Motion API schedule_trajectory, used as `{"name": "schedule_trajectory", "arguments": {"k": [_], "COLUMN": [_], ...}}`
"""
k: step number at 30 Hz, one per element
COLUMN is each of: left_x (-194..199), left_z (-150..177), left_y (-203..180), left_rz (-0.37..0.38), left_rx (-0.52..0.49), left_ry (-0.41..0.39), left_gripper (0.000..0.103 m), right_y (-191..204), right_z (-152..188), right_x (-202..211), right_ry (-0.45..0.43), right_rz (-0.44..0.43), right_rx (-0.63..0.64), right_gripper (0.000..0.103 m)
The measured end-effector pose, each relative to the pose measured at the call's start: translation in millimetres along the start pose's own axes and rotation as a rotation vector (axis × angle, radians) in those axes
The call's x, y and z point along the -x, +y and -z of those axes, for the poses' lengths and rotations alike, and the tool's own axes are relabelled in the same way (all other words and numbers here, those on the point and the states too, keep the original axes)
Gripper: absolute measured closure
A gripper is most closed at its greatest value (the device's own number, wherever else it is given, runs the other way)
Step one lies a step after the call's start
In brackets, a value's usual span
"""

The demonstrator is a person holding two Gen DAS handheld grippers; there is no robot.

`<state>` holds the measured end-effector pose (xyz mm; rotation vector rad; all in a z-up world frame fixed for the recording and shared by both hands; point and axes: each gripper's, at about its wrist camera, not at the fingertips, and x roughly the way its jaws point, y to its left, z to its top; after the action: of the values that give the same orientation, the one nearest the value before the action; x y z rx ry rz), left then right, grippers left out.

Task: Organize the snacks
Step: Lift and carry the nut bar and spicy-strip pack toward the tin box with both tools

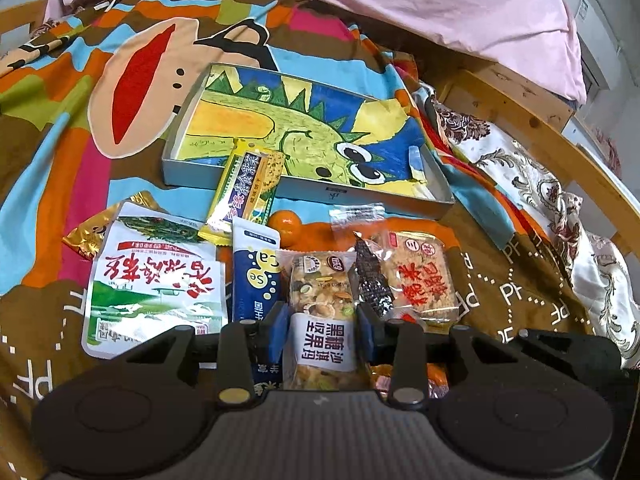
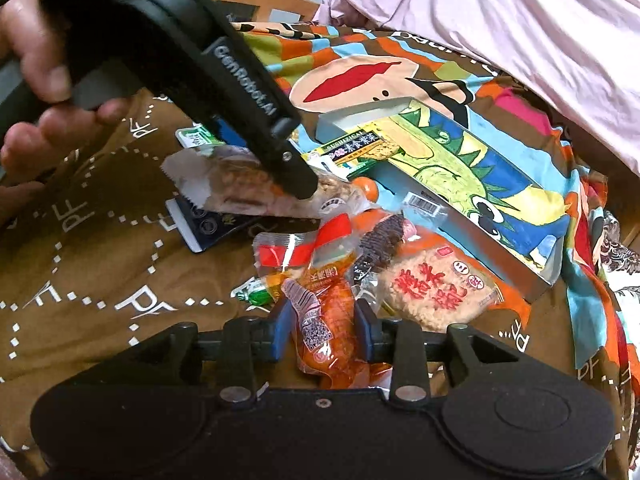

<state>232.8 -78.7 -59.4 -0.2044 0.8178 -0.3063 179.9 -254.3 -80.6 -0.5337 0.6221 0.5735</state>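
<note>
My left gripper (image 1: 322,320) is shut on a nut bar packet (image 1: 322,300) with a white label; the right wrist view shows that packet (image 2: 248,188) held just above the bed. My right gripper (image 2: 322,320) has its blue pads against both sides of an orange snack packet (image 2: 328,320). A shallow box (image 1: 248,184) with a dinosaur picture inside lies beyond; a yellow-green bar packet (image 1: 248,192) leans over its front wall. A rice cake packet (image 1: 420,276), a dark packet (image 1: 372,276), a blue sachet (image 1: 254,276) and a white-green bag (image 1: 156,276) lie around.
A colourful cartoon bedsheet (image 1: 100,92) covers the bed. A pink quilt (image 1: 400,0) is heaped at the back. A wooden bed rail (image 1: 560,148) and a floral cloth (image 1: 540,184) run along the right. A small orange fruit (image 1: 286,224) lies among the packets.
</note>
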Motion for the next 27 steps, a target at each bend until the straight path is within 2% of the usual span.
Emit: {"name": "schedule_trajectory", "arguments": {"k": [2, 6, 9, 11, 14, 21, 27], "left_x": [1, 6, 9, 12, 18, 34, 38], "left_z": [0, 9, 17, 20, 20, 13, -9], "left_y": [-1, -3, -4, -3, -2, -11, -14], "left_rz": [0.005, 0.022, 0.028, 0.033, 0.023, 0.029, 0.032], "left_rx": [0.004, 0.034, 0.048, 0.067, 0.097, 0.093, 0.120], "left_ry": [0.003, 0.004, 0.013, 0.007, -0.008, -0.081, -0.148], "left_gripper": [0.063, 0.063, 0.063, 0.063, 0.063, 0.063, 0.063], "right_y": [-2, 7, 6, 6, 7, 6, -14], "right_z": [1, 4, 5, 5, 5, 2, -4], "right_x": [0, 3, 3, 5, 11, 32, 42], "right_ry": [0.018, 0.033, 0.036, 0.028, -0.005, -0.109, -0.192], "right_rz": [-0.026, -0.022, -0.015, 0.013, 0.070, 0.195, 0.297], "right_rx": [-0.021, 0.038, 0.030, 0.029, 0.055, 0.072, 0.000], "right_gripper": [0.052, 0.051, 0.058, 0.071, 0.074, 0.076, 0.078]}}
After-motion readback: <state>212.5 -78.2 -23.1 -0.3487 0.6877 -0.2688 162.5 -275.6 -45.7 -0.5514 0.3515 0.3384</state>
